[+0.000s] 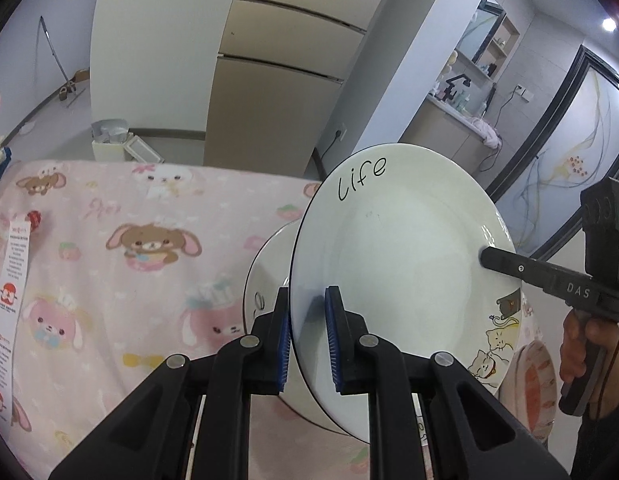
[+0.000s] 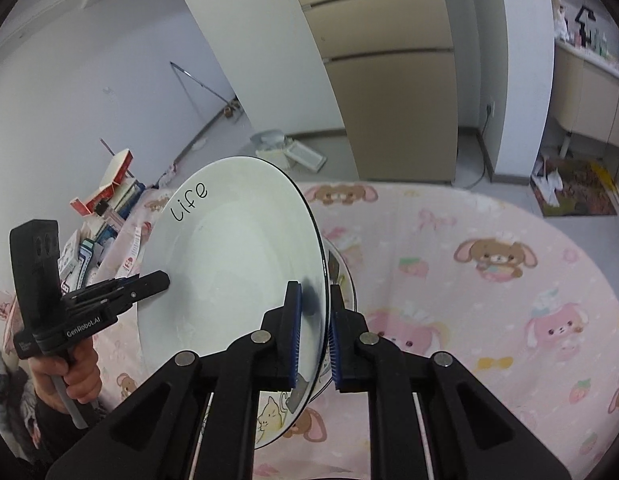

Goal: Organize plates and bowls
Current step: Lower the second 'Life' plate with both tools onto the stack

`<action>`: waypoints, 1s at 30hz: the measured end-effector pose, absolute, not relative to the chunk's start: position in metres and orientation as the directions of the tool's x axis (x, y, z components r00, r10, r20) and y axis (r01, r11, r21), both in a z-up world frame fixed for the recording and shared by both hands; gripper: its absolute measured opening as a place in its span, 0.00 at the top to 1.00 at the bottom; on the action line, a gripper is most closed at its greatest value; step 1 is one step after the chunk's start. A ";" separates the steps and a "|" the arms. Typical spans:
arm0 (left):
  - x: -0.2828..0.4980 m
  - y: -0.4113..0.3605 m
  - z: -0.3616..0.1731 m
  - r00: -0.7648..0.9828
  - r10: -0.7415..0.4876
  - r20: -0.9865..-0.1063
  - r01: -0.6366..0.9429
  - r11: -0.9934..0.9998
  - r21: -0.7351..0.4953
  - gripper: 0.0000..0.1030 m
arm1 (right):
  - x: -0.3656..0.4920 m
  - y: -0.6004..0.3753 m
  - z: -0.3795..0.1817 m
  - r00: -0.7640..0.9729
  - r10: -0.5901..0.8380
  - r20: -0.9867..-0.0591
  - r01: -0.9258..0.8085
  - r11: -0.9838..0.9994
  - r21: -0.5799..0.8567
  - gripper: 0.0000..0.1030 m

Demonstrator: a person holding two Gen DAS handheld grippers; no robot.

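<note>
- Jaws of the left gripper [image 1: 307, 340] pinch the near rim of a white plate [image 1: 397, 248] marked "Life".
- Jaws of the right gripper [image 2: 314, 334] pinch the same plate's opposite rim, holding it tilted, nearly on edge.
- A second plate [image 1: 265, 268] lies just behind and below it.
- Under both spreads a pink cartoon-rabbit cloth [image 1: 121, 248] over the bench.
- Beige cabinets [image 1: 277, 60] stand beyond.
</note>
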State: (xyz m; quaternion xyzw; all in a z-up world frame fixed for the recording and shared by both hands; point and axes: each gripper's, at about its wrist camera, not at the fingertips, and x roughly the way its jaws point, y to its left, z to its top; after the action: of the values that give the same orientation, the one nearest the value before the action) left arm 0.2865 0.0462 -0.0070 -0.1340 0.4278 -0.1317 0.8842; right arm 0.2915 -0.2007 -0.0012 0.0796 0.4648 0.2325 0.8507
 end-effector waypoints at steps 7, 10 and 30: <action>0.290 0.046 -0.029 0.581 -0.345 -0.737 0.103 0.930 -0.354 0.84 | 0.296 -0.191 -0.017 0.417 0.424 -0.804 -0.317 0.897 0.309 0.87; 0.292 0.046 -0.031 0.590 -0.321 -0.740 0.082 0.936 -0.341 0.84 | 0.299 -0.191 -0.022 0.398 0.432 -0.809 -0.310 0.894 0.325 0.87; 0.295 0.040 -0.048 0.607 -0.256 -0.753 0.086 0.962 -0.258 0.84 | 0.311 -0.170 -0.043 0.349 0.297 -0.889 -0.316 0.930 0.187 0.79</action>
State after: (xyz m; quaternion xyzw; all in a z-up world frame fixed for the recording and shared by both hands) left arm 0.2954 0.0395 -0.0478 -0.0984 0.4329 -0.0959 0.8909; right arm 0.3114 -0.1705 -0.0426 -0.0086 0.5391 0.1866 0.8213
